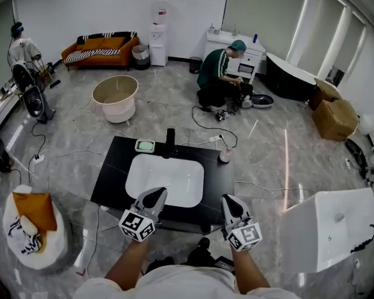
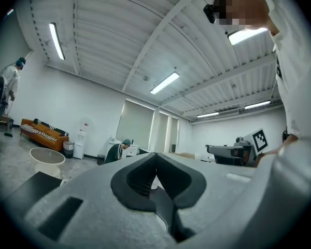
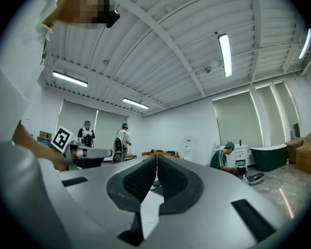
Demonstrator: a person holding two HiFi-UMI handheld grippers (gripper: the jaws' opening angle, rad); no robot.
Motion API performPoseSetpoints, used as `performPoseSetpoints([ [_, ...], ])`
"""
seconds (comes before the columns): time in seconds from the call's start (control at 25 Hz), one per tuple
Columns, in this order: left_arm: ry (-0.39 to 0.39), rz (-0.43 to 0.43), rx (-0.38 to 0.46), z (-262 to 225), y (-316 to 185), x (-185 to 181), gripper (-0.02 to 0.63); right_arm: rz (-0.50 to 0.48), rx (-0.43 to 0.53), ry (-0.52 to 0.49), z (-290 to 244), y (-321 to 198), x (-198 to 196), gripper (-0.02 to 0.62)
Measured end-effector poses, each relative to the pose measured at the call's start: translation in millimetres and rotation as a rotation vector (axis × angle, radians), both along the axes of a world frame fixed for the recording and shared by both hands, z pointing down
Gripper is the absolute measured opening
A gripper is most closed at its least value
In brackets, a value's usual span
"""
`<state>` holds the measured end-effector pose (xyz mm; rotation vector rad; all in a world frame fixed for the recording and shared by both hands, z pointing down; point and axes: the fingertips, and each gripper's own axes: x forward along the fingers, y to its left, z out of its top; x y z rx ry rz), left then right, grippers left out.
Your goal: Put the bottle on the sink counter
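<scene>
A small pinkish bottle (image 1: 225,155) stands upright at the right edge of the black sink counter (image 1: 109,179), beside the white basin (image 1: 165,179). A black faucet (image 1: 170,142) and a green soap dish (image 1: 144,146) sit at the counter's back. My left gripper (image 1: 153,196) hovers over the basin's near rim, and my right gripper (image 1: 231,204) is over the counter's near right corner, well short of the bottle. In the left gripper view its jaws (image 2: 155,165) are shut with nothing between them. The right gripper's jaws (image 3: 156,165) are likewise shut and hold nothing.
Cables trail over the grey floor around the counter. A round beige tub (image 1: 115,97) stands behind it, and a person in green (image 1: 219,73) crouches at the back. A white fixture (image 1: 327,229) is at the near right, an orange cushion (image 1: 34,210) at the near left.
</scene>
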<state>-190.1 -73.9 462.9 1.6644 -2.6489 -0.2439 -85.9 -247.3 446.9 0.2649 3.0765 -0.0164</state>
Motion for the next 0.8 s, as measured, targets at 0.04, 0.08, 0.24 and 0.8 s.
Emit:
performPoseSetpoints([
  [0.04,0.006,-0.007,0.012,0.5,15.3,4.9,0.015,-0.014,-0.001,0.01,3.3,13.2,8.2,0.018],
  [0.08,0.01,-0.012,0.022,1.3,29.0,11.5,0.015,-0.022,-0.002,0.021,7.1,24.2,17.0,0.02],
  [0.24,0.008,-0.018,0.039,4.7,62.7,44.3,0.015,-0.009,0.014,0.041,21.9,44.6,53.0,0.019],
  [0.8,0.028,-0.075,0.003,10.4,46.8,190.6,0.015,0.065,0.036,0.032,20.2,9.6,195.8,0.02],
])
